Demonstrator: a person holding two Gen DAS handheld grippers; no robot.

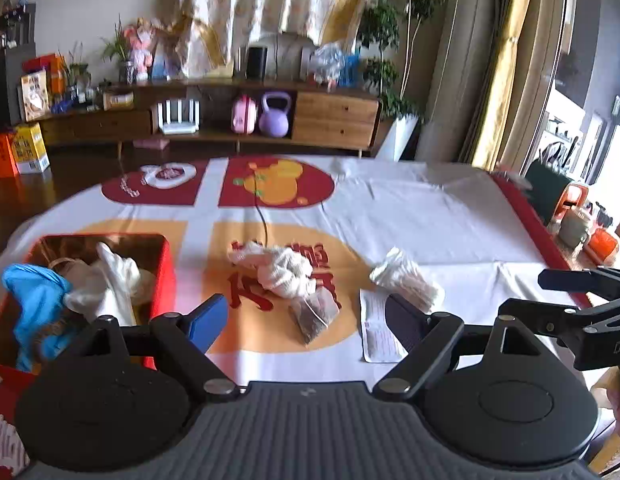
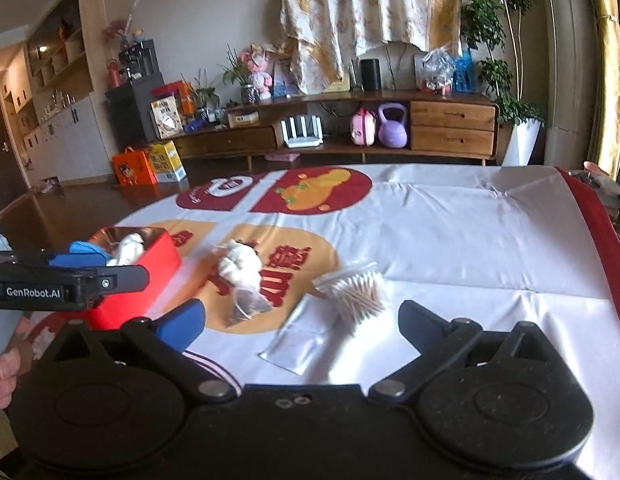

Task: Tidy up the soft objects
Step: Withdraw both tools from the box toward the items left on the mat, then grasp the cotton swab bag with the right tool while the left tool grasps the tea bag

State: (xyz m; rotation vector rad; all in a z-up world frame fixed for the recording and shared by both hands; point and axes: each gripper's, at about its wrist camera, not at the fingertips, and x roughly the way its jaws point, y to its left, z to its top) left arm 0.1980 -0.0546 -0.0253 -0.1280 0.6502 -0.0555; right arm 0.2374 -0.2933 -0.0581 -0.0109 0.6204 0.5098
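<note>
Here, in the left wrist view, the left gripper [image 1: 306, 316] hangs above the table [image 1: 449, 216] with its fingers spread wide and nothing between them. Just to its left sits the red box [image 1: 166, 276], which already holds a blue cloth [image 1: 34, 296] and a white cloth [image 1: 110, 280], so part of the sorting looks done. Straight ahead of the fingertips lie a crumpled white rag [image 1: 278, 266] and, nearer, a mesh pouch [image 1: 313, 312] touching it; to the right rest a bag of cotton swabs [image 1: 405, 276] and a flat paper sachet [image 1: 379, 328]. In the right wrist view, the right gripper [image 2: 302, 320] is likewise wide apart and empty, with the sachet [image 2: 298, 340] just below its span and the swabs [image 2: 357, 292] just ahead. The rag [image 2: 240, 266] and pouch [image 2: 246, 304] sit ahead to its left, the box [image 2: 150, 264] farther left. By my judgement four loose items remain outside the box.
</note>
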